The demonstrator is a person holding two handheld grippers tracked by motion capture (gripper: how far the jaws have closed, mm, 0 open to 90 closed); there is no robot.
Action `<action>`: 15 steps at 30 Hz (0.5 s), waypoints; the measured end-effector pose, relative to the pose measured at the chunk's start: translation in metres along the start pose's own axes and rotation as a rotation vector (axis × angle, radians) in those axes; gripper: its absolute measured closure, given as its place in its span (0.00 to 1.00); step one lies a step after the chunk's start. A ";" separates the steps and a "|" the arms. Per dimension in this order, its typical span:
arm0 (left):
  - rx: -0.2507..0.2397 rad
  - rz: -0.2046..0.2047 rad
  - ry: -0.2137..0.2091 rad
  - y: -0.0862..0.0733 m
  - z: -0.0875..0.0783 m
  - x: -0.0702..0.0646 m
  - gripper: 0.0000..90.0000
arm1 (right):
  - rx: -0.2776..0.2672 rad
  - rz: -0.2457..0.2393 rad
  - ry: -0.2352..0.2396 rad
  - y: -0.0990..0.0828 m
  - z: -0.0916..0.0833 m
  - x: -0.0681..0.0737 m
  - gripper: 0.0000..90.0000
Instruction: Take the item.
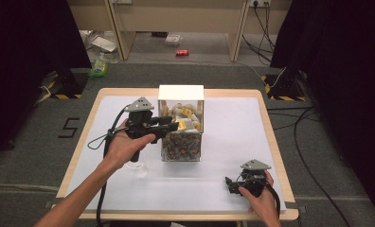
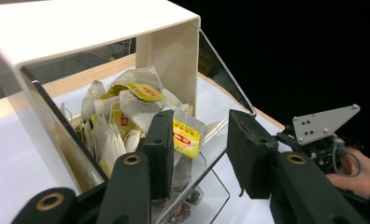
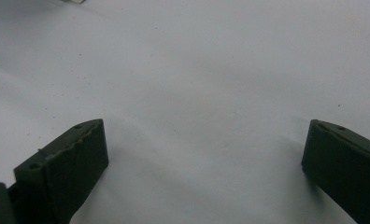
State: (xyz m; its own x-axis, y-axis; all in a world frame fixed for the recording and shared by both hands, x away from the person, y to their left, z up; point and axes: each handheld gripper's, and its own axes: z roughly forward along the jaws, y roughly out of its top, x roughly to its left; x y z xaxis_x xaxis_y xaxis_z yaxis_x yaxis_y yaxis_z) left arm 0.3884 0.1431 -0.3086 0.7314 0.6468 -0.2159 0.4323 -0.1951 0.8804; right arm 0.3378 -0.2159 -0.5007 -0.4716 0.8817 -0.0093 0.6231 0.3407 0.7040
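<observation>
Black left gripper (image 2: 195,144) gapes wide before the clear acrylic box of paper tea bags (image 1: 181,125), its yellow-tagged sachet (image 2: 185,135) just ahead, while the open right gripper (image 1: 236,185) rests well apart on the white surface (image 1: 233,137)

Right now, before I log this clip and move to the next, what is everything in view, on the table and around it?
Clear acrylic dispenser box with white top: one, centre of table.
Paper tea bags with yellow tags: a heap, white, upper compartment of the box.
Dark wrapped packets: a heap, brown, lower compartment.
White sheet: one, covering the wooden table.
Red can: one, floor beyond the table.
Green bottle: one, floor at far left.
Left gripper: black, jaws open at the box's tea bag opening.
Right gripper: black, jaws open, low over the sheet at near right.
</observation>
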 end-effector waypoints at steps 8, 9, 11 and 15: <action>0.023 -0.033 0.005 0.001 0.008 0.003 0.74 | 0.000 0.001 0.000 0.000 0.000 0.000 0.01; 0.026 -0.038 0.005 0.001 0.009 0.004 0.73 | 0.000 0.000 0.000 0.000 0.000 0.000 0.01; 0.030 -0.042 0.010 0.001 0.010 0.005 0.73 | 0.000 -0.001 0.000 0.000 0.000 0.000 0.01; 0.044 -0.039 0.034 0.001 0.014 0.006 0.73 | 0.000 0.000 0.000 0.000 0.000 0.000 0.01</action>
State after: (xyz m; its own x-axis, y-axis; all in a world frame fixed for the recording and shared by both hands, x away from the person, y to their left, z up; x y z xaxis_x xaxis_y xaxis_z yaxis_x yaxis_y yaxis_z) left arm 0.4003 0.1362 -0.3152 0.6959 0.6789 -0.2342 0.4831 -0.2013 0.8521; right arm 0.3376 -0.2159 -0.5008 -0.4714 0.8819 -0.0093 0.6231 0.3405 0.7041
